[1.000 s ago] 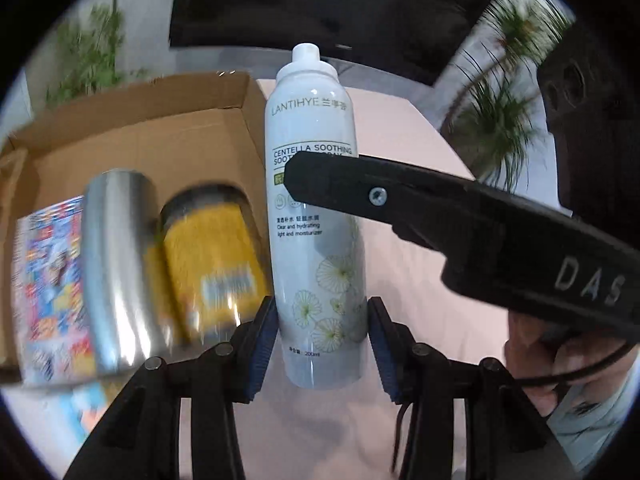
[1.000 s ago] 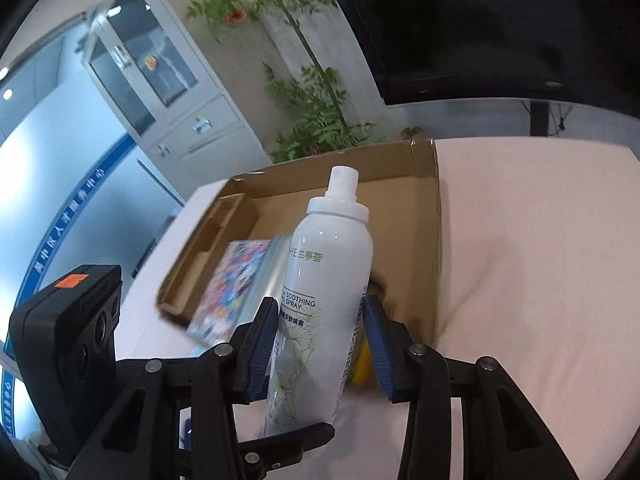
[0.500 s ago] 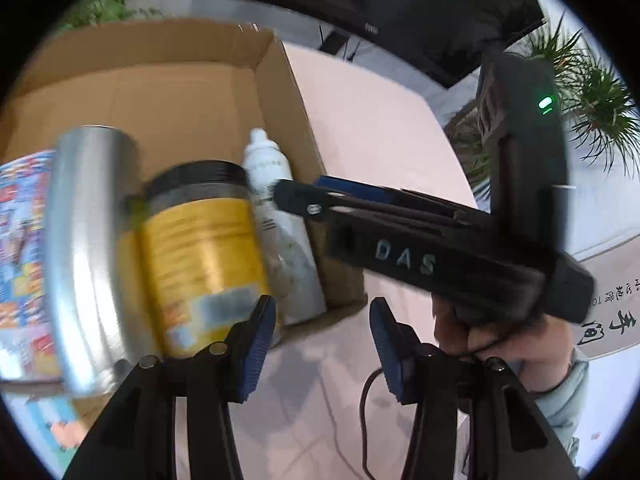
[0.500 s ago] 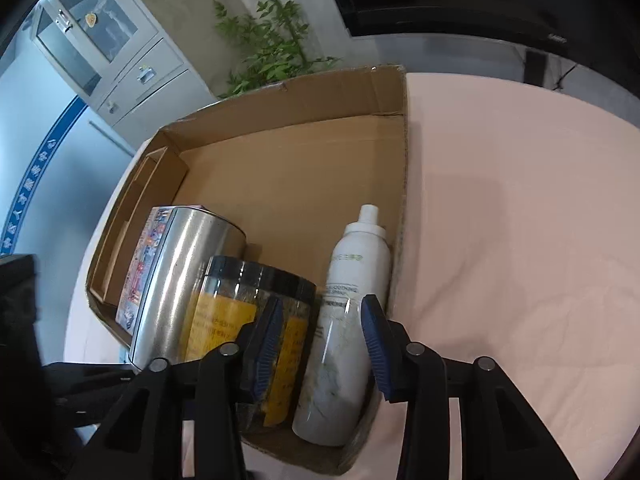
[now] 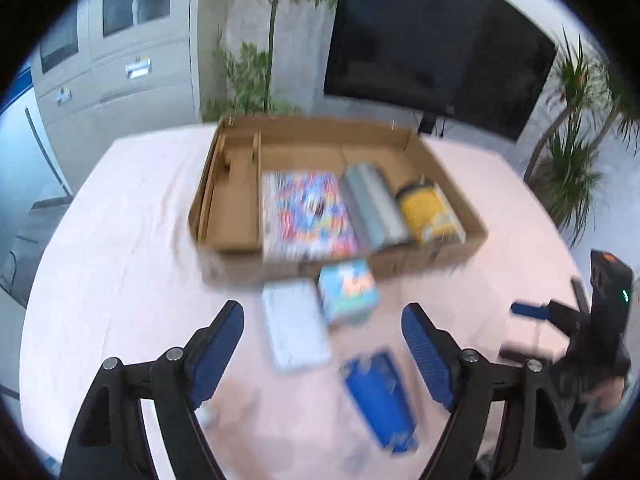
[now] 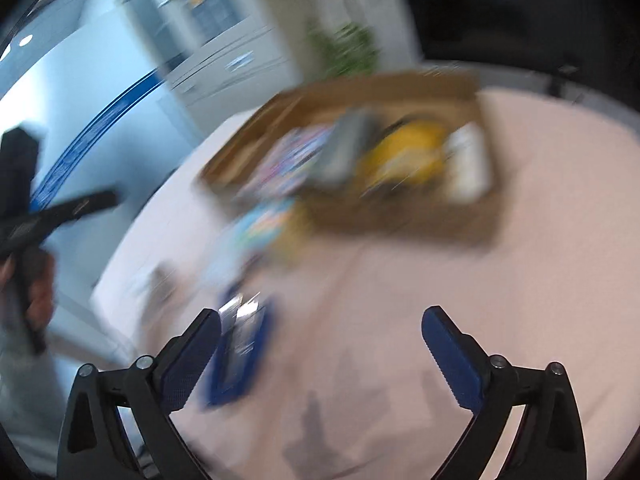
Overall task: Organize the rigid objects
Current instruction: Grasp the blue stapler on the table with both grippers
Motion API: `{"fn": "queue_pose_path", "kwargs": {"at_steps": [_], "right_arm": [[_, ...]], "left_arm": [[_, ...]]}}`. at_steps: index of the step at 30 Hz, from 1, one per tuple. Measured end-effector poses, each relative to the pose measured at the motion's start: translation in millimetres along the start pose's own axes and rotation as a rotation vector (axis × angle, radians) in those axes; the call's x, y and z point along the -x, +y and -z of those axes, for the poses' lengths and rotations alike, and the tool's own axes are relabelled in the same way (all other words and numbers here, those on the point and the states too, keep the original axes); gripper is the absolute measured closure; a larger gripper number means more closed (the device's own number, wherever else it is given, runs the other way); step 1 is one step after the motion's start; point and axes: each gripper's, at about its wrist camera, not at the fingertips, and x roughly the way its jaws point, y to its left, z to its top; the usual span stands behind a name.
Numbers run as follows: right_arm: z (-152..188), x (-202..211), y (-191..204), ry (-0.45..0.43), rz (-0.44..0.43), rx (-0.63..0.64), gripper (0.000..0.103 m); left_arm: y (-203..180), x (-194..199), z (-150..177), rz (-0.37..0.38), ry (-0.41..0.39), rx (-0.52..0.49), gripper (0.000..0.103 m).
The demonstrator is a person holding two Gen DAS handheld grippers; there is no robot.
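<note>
A shallow cardboard box (image 5: 236, 220) sits on the pink table. In it lie a colourful book (image 5: 304, 212), a silver can (image 5: 372, 204), a yellow jar (image 5: 428, 212) and a white spray bottle (image 6: 468, 164). In front of the box lie a pale flat case (image 5: 294, 324), a light blue box (image 5: 348, 288) and a blue packet (image 5: 380, 396). My left gripper (image 5: 322, 344) is open and empty above the loose items. My right gripper (image 6: 320, 348) is open and empty, the blue packet (image 6: 240, 352) by its left finger. Both views are blurred.
The pink table (image 5: 132, 240) extends left and right of the box. A dark screen (image 5: 436, 40), cabinets (image 5: 116, 52) and plants (image 5: 576, 168) stand beyond it. The right gripper body (image 5: 600, 320) shows at the left wrist view's right edge.
Both grippers have pulled back and up from the box and opened wide. The spray bottle lies in the box beside the yellow jar, released.
</note>
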Motion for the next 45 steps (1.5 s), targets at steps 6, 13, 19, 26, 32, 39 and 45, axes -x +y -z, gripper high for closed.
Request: {"fn": "queue_pose_path", "kwargs": {"at_steps": [6,13,19,26,32,39,45], "right_arm": [[58,-67,60,0.115,-0.099,-0.024,0.031],[66,-102,57,0.113,-0.01,-0.079,0.062],[71,-98,54,0.045,0.045,-0.086,0.069],[64,-59,-4,-0.021,0.306,-0.046,0.074],[70,-30,-35,-0.045,0.653,0.153,0.074],[98,-45,32,-0.056,0.705,0.553,0.055],[77,-7,24,-0.088,0.292,0.315,0.042]], "left_arm": [[-2,-65,65,0.277,0.227,0.13,0.024],[-18,-127,84,0.295,0.346,0.198,0.025],[-27,-125,80,0.299,0.296,0.185,0.056],[-96,-147,57,0.538,0.271,0.122,0.079],[-104,-150,45,0.583,0.235,0.151,0.08],[-39,-131,50,0.474,0.183,0.259,0.077],[-16,-124,67,0.44,0.179,0.288,0.054]]}}
